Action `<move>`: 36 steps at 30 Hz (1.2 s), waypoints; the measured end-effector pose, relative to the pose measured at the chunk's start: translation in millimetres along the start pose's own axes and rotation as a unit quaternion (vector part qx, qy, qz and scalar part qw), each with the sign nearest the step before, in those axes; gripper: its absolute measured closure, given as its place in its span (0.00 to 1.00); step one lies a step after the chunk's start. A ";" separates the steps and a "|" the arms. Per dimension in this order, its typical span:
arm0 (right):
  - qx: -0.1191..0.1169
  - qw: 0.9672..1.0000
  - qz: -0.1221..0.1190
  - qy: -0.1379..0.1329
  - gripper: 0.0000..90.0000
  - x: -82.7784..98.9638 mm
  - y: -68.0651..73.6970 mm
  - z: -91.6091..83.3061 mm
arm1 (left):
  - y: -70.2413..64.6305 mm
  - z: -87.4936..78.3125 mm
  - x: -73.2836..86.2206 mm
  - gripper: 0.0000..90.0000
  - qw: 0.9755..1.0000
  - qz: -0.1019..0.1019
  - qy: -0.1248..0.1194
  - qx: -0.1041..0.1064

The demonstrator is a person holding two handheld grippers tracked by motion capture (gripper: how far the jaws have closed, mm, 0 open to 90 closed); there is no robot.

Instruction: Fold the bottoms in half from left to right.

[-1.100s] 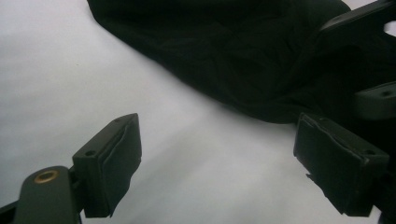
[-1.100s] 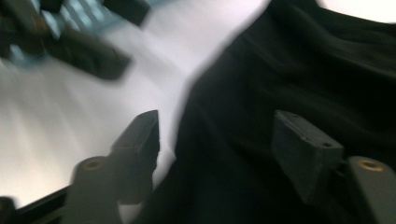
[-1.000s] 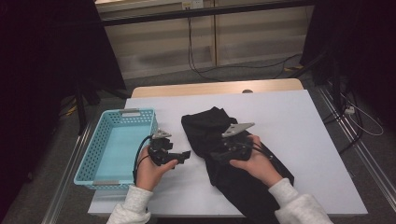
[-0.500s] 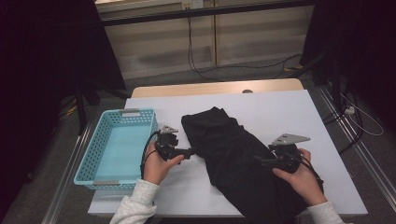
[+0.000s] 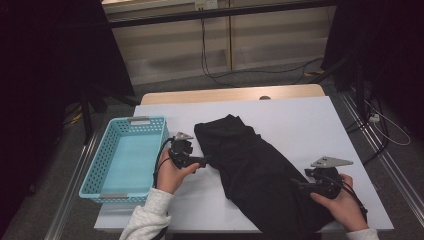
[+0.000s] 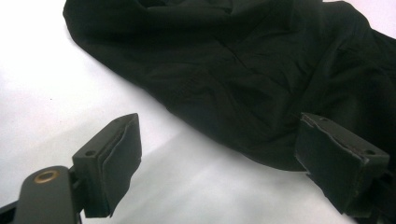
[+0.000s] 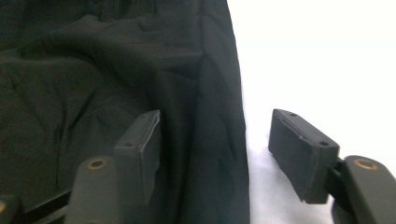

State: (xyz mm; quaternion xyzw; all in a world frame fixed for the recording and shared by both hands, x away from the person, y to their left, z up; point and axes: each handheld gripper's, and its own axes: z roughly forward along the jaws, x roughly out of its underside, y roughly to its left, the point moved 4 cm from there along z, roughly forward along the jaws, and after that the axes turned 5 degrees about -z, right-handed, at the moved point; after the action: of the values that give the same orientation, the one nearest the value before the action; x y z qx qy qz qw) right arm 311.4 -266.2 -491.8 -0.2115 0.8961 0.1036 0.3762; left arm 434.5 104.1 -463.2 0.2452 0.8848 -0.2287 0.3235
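Right gripper (image 7: 215, 154) straddles the near right edge of the crumpled black fabric garment (image 5: 255, 170), jaws just closing, not pinching yet, likely to lift that hem. Left gripper (image 6: 219, 163) waits wide open, empty, at its left edge. Perforated turquoise plastic basket (image 5: 102, 187) sits left on the white table (image 5: 310, 120).

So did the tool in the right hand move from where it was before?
Yes. The right tool slid off the middle of the black cloth to its right edge, toward the table's near right corner. Its jaws have just been closing, astride the cloth's edge.
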 end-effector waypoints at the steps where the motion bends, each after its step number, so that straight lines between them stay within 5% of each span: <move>1: 0.000 1.000 0.001 0.001 0.48 -0.6 0.7 -0.5 | -0.1 -0.7 0.1 0.17 1.000 -0.002 -0.002 0.001; 4: -0.007 1.000 0.020 -0.008 0.49 -1.2 6.9 1.4 | 0.6 -2.3 0.2 0.17 1.000 0.001 -0.002 0.000; 7: -0.012 1.000 0.007 -0.002 0.52 -3.1 13.4 3.0 | -0.3 -3.1 0.1 0.17 1.000 -0.001 -0.006 -0.001; 10: -0.001 1.000 -0.007 0.002 0.81 -3.6 13.7 2.4 | -1.8 -4.0 -0.1 0.17 1.000 0.000 -0.005 0.002; 11: -0.022 1.000 0.003 -0.006 0.92 -2.9 11.9 2.7 | -1.8 -4.4 0.1 0.17 1.000 0.000 -0.005 0.000; 15: -0.045 0.999 0.014 -0.009 0.98 -3.6 4.6 2.7 | -1.4 -6.2 1.2 0.17 1.000 -0.001 -0.007 -0.001; 22: -0.006 1.000 0.015 -0.021 0.97 -13.8 -27.8 6.6 | -0.3 -6.4 3.1 0.17 1.000 -0.002 -0.001 -0.003; 25: 0.039 0.999 0.020 -0.023 0.79 -16.0 -39.7 11.5 | -0.2 -8.2 2.3 0.17 1.000 -0.004 -0.004 0.000; 26: 0.034 0.999 0.028 -0.022 0.68 -15.5 -40.9 12.7 | -0.1 -8.5 2.0 0.17 1.000 -0.001 -0.005 -0.001; 36: 0.024 0.999 0.019 -0.026 0.62 0.9 -32.3 -18.3 | -1.3 -8.6 3.9 0.17 1.000 -0.002 -0.002 0.003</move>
State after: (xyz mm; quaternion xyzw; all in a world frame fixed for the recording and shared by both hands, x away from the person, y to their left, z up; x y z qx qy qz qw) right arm 314.1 -301.4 -480.7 -0.1826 0.8922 0.0943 0.4022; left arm 427.2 109.1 -459.7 0.2441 0.8841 -0.2319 0.3240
